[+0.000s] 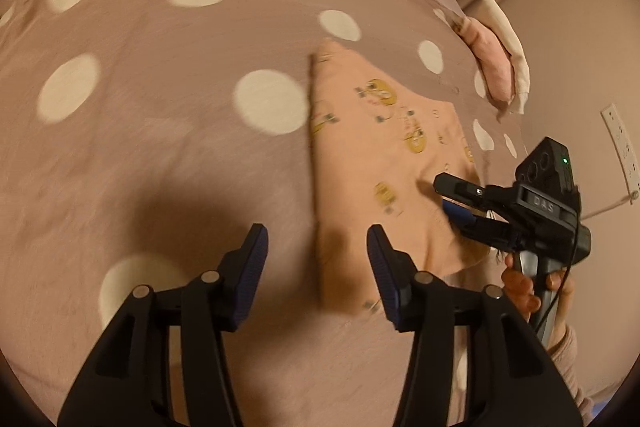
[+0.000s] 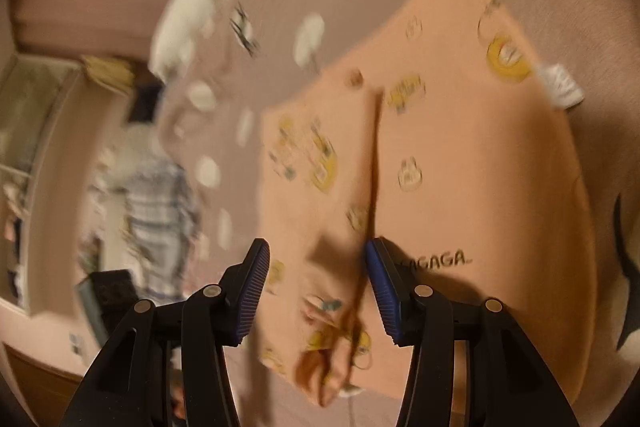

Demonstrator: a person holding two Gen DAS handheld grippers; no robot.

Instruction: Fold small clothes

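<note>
Lying flat on the polka-dot bedspread [image 1: 160, 155], the peach garment [image 1: 372, 163] sits ahead of and to the right of the left gripper [image 1: 316, 255], with its straight folded edge running away from that gripper's right pad. The left gripper's jaws stand partly apart and hold nothing; bare bedspread and the garment's near corner show between them. The right gripper [image 2: 316, 291] is also partly open and empty. In the right wrist view the garment lies directly beneath and ahead of it, with a seam or overlapped edge running forward from beside its right pad. In the left wrist view this gripper hovers over the garment's right edge, gripped by a hand [image 1: 524, 291].

Risks, as judged from this position:
- Neither gripper restrains the cloth. A pad dragging across it could open the fold or skew the straight edge.
- A closure made too deep could pinch the bedspread together with the garment and lift both.
- A closure on one layer only would separate the stacked layers.

Appearance of the garment: soft peach knit, printed with small yellow and white cartoon motifs and dark lettering near the right gripper. A white label [image 2: 560, 87] projects from its far right edge. The surface is mostly smooth, and the near edge is slightly rumpled.
</note>
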